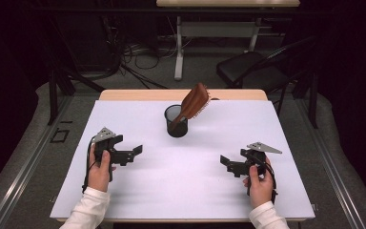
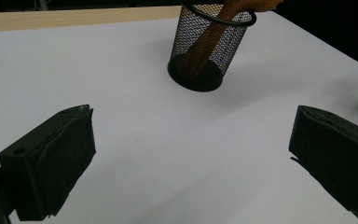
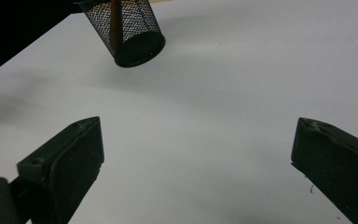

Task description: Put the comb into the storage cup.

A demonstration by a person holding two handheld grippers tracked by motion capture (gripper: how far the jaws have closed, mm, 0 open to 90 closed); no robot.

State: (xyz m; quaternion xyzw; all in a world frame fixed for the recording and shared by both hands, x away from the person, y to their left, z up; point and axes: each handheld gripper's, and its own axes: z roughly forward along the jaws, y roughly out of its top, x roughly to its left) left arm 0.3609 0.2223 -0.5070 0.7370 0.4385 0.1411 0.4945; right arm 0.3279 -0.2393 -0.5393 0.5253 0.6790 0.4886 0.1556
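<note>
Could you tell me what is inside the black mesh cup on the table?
A wooden hairbrush stands handle-down in the mesh cup, leaning right, its head above the rim. The mesh dims the handle's lower end.

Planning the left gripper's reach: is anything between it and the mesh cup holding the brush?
Nothing visible. Bare white table lies between the open left gripper and the mesh cup with the brush.

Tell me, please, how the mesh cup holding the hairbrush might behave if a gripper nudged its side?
The mesh cup looks light, so it would probably slide easily. The wooden hairbrush leans out well above its rim, likely making it top-heavy and apt to tip toward the brush head.
</note>
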